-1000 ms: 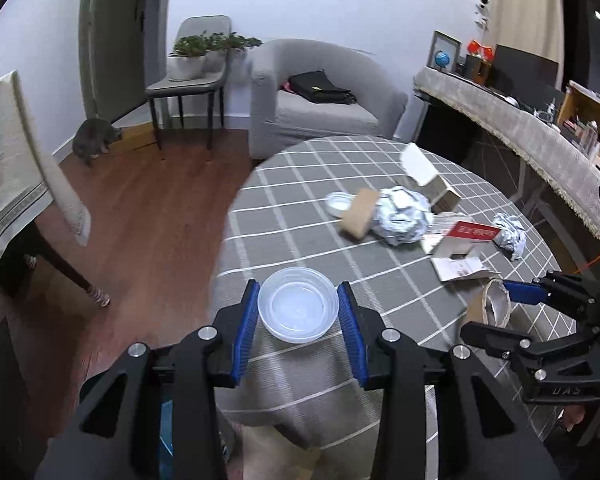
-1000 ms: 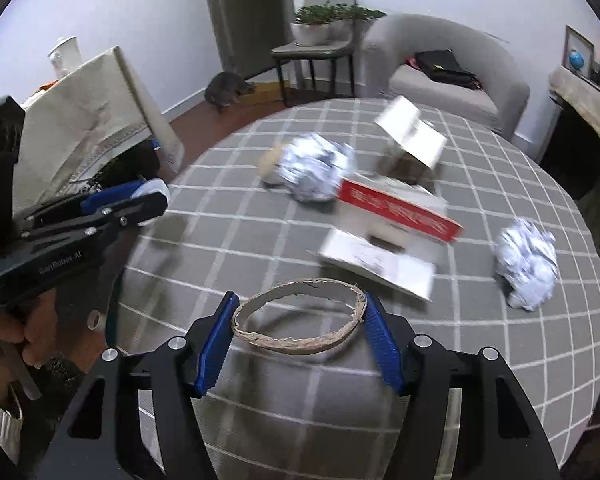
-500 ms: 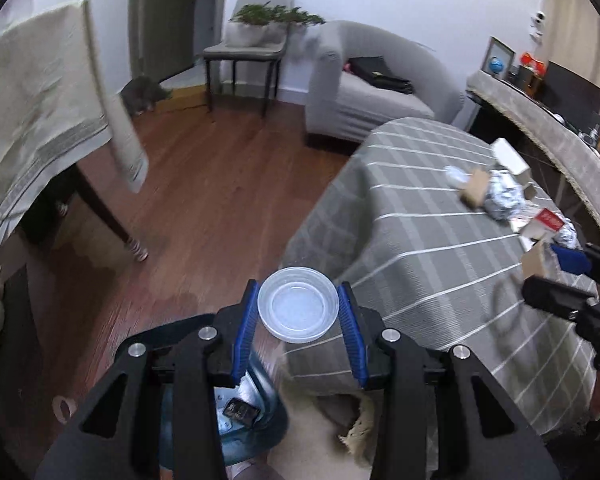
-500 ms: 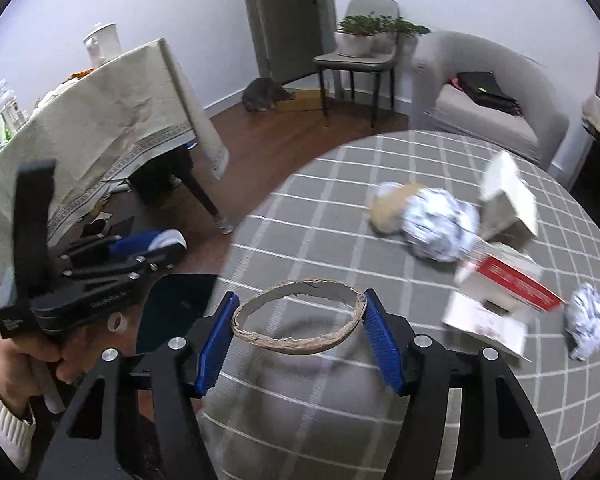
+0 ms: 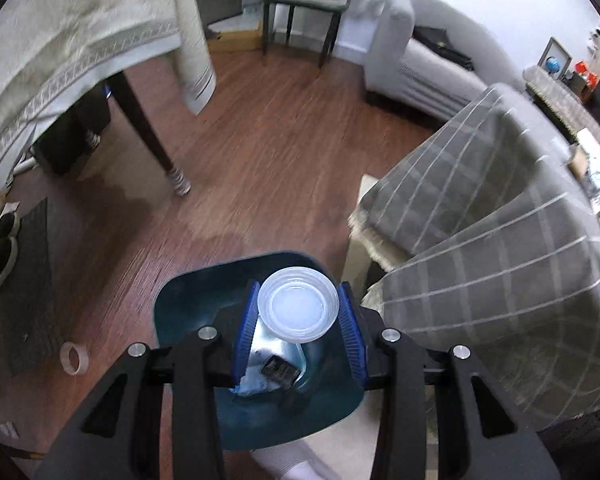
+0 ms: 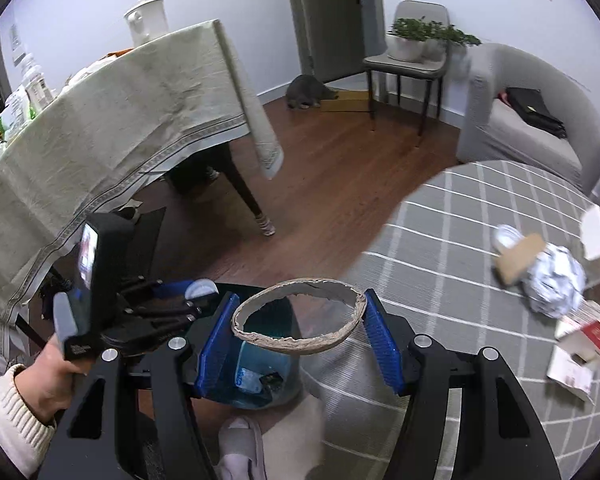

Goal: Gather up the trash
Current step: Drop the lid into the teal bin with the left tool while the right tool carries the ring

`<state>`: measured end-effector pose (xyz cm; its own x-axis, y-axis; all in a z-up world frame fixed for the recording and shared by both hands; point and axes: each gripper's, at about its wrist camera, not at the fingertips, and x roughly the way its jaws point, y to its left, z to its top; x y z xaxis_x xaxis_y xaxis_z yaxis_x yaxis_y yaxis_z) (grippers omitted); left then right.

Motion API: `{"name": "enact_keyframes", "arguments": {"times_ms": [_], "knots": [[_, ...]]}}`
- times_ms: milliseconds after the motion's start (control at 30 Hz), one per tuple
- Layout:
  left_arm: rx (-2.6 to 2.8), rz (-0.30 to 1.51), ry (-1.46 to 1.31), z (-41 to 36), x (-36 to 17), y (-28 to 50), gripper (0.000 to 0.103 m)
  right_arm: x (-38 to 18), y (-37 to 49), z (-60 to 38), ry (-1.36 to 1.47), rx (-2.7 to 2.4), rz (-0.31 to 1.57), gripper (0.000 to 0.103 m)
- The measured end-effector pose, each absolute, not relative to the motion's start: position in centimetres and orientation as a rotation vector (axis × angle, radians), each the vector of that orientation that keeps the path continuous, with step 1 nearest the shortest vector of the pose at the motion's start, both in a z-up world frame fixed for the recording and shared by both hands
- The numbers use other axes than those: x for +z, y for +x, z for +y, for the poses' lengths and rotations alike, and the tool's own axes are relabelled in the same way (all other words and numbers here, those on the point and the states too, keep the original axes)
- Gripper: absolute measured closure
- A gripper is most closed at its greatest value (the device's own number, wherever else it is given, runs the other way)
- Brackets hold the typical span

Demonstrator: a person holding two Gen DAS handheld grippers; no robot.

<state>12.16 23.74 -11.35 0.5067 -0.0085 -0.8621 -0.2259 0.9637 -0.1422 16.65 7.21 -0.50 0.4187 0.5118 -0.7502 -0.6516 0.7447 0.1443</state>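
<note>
My left gripper is shut on a clear round plastic lid, held right above the open teal bin on the floor. Some trash lies at the bin's bottom. My right gripper is shut on a torn cardboard ring, over the edge of the checked round table, with the bin below it. In the right wrist view the left gripper is seen from the side, held by a hand in a cream sleeve. On the table lie a foil ball, a red and white box and cardboard pieces.
A second table under a beige cloth stands to the left, its dark leg on the wood floor. A tape roll lies on the floor near the bin. A grey armchair, a chair with plants and a cat are farther off.
My left gripper swung off the round table and sank over the teal bin, lid still held. My right gripper moved left toward the table's edge with the ring; the bin came into its view.
</note>
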Motion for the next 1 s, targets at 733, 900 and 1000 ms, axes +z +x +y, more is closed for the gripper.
{"name": "enact_keyframes", "arguments": {"times_ms": [733,900,1000], "knots": [[0.116,1.316,-0.218,27.3,-19.8,8.8,0.058,-4.2,17.0,16.1,-0.225,0.807,0.971,0.039],[0.113,1.300,-0.216,27.8,-19.4,8.3,0.053,-5.3,17.2,17.3,-0.218,0.815,1.005,0.039],[0.120,1.275,-0.222,28.4,-18.6,8.0,0.053,-6.2,17.4,17.9,-0.222,0.812,1.026,0.039]]}}
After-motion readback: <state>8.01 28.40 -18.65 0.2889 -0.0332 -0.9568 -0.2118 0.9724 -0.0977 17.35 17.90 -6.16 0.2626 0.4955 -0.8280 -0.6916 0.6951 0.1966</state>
